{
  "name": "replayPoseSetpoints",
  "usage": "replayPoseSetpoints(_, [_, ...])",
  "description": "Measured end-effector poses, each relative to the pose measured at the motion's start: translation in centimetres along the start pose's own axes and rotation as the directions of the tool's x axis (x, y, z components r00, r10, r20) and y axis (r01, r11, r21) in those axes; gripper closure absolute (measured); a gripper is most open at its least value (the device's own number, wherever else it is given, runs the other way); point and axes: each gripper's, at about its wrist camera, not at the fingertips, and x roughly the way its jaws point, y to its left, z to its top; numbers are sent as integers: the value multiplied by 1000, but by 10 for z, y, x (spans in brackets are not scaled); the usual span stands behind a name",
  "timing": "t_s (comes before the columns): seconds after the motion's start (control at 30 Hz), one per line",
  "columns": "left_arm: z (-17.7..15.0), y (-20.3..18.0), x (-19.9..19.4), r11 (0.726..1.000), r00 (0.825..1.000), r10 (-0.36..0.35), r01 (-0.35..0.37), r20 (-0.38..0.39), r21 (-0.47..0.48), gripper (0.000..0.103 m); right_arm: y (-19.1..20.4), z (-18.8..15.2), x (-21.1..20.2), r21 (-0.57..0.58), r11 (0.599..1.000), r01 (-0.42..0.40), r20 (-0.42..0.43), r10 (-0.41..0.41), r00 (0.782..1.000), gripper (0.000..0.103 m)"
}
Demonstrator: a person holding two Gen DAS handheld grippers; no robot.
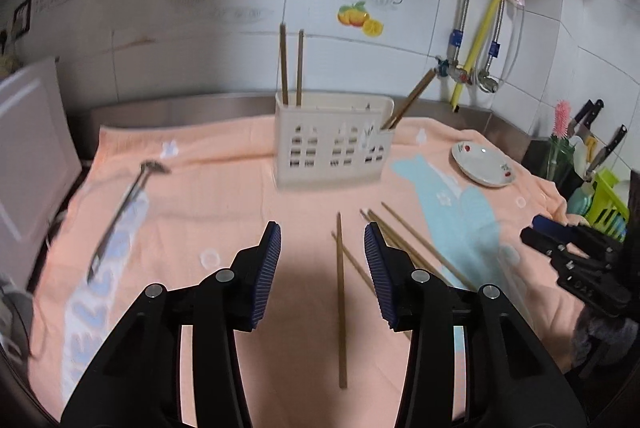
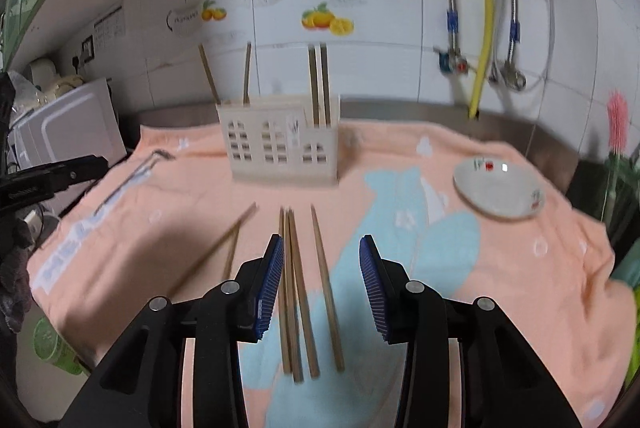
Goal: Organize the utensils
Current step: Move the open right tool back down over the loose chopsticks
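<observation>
A cream utensil holder (image 1: 334,143) (image 2: 280,143) stands on the peach towel (image 1: 224,203) with brown chopsticks (image 1: 291,67) upright in it. More chopsticks lie loose on the towel in front of it. My left gripper (image 1: 322,232) hovers open over a crossed pair (image 1: 341,300), its pads clear of them. My right gripper (image 2: 320,248) is open above a bundle of several chopsticks (image 2: 296,288), which lies between its pads untouched. Each gripper shows at the edge of the other's view: the right gripper (image 1: 534,230) and the left gripper (image 2: 92,163). A thin metal utensil (image 1: 124,211) lies at the towel's left.
A white plate (image 1: 482,163) (image 2: 498,191) sits on the towel's right side. A white appliance (image 2: 68,123) stands to the left. Knives (image 1: 592,131), a pink brush (image 1: 560,115) and a green rack (image 1: 608,199) crowd the right corner. Pipes and valves (image 1: 460,67) run down the tiled wall.
</observation>
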Motion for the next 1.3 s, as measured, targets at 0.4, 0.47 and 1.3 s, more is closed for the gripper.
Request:
replayPoseSetpoints(0.4, [-52, -5, 18, 999, 998, -34, 32, -57, -26, 59, -14, -48, 40, 34, 999, -28, -104, 32, 994, 71])
replayPoseSetpoints(0.47, [-60, -5, 26, 999, 996, -31, 29, -79, -30, 59, -15, -49, 48, 33, 999, -36, -120, 40, 992, 72])
replayPoseSetpoints(1.3, [-89, -9, 71, 999, 981, -41, 33, -192, -43, 59, -14, -59, 92, 3, 998, -55, -213, 55, 976, 86])
